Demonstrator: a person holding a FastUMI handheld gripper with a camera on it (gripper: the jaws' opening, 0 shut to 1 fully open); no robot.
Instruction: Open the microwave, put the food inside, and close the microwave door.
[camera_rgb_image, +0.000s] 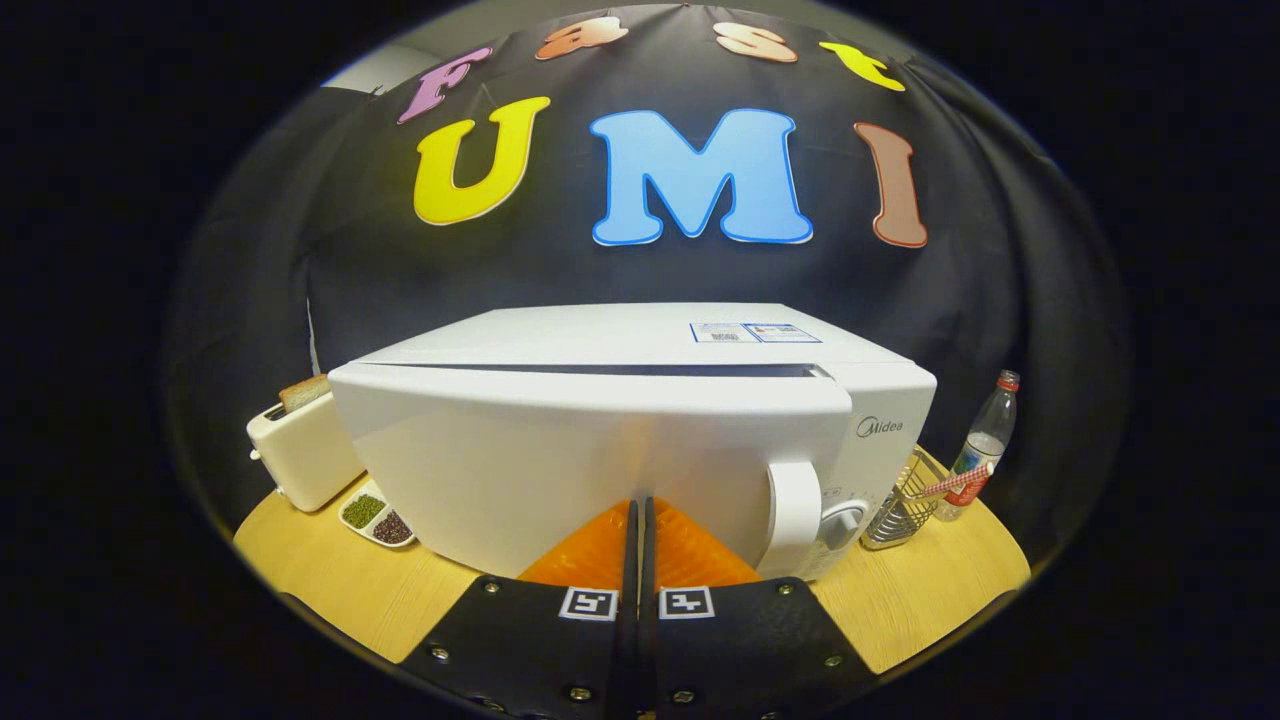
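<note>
**Tongs closed, handle off at two o'clock**

While the tongs (640, 520) sit clenched on nothing, fingers pressed together, the microwave (620, 430) stands just ahead of them on the surface (340, 590). Its door (560, 460) looks slightly ajar along the top edge. The handle (793, 515) lies at about two o'clock from the fingertips, its long axis upright, so I judge the next move needs the tongs opened and shifted that way. Possible food: bread in the toaster (300, 445) at ten o'clock.

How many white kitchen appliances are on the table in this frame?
2. The microwave sits just ahead of the shut tool, door nearly closed. The toaster stands beside the microwave's hinge end, with bread in its slot. Others could be hidden behind the microwave.
</note>
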